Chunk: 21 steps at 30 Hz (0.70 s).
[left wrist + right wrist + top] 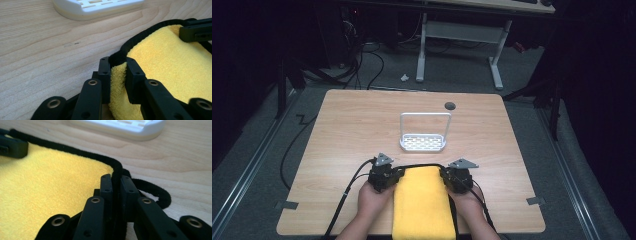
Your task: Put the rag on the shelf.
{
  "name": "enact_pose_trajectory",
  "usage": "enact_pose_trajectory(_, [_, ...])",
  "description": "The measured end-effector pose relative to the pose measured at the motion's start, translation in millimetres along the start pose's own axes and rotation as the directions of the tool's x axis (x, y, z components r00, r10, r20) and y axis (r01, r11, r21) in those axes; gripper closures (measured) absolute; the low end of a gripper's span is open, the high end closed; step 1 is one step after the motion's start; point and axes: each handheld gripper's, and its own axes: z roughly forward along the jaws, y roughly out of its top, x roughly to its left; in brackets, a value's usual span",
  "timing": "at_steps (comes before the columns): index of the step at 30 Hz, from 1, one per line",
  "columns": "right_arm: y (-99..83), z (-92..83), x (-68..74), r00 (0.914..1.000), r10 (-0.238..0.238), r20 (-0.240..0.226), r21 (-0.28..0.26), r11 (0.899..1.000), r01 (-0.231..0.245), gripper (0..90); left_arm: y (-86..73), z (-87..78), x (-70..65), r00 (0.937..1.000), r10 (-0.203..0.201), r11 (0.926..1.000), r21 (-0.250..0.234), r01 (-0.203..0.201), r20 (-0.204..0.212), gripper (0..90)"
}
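Both tools are at the far corners of the yellow microfiber towel (423, 202), which lies folded on the near edge of the table (342, 130), long axis running from the person out toward the tools. The left tool (117, 65) has its jaws pinched on the towel's black-trimmed left corner, and the right tool (116, 182) is pressed tight on the trim at the right corner, so each hand has its own corner. Beyond the tools, a white perforated rack (423, 142) with a hoop handle stands mid-table, the likely target.
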Motion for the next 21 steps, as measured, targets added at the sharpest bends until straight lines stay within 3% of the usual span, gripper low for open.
enact_pose_trajectory(2, [0.8,-5.9,2.1,0.9999,-0.012,-0.004,-0.043,0.999,0.011,82.8,-0.3,-0.3,-0.6,1.0000,0.000,1.0000,-0.008,0.000,-0.005,77.1])
enact_pose_trajectory(7, [0.2,-9.7,2.3,0.9999,-0.013,-0.010,-0.074,0.997,0.013,82.7,-0.7,-2.3,-2.5,0.9998,0.016,0.9997,-0.018,-0.016,-0.009,79.6])
enact_pose_trajectory(11, [0.4,-13.1,3.4,0.9996,-0.023,-0.019,-0.100,0.995,0.021,82.7,-1.5,-7.5,-6.6,0.9999,-0.002,0.9982,-0.059,0.001,-0.014,82.2])
enact_pose_trajectory(21, [3.7,-34.7,8.7,0.9994,-0.034,0.001,-0.213,0.976,0.034,82.7,9.7,-27.6,-22.4,0.9990,0.014,0.9832,-0.181,-0.021,-0.042,83.5])
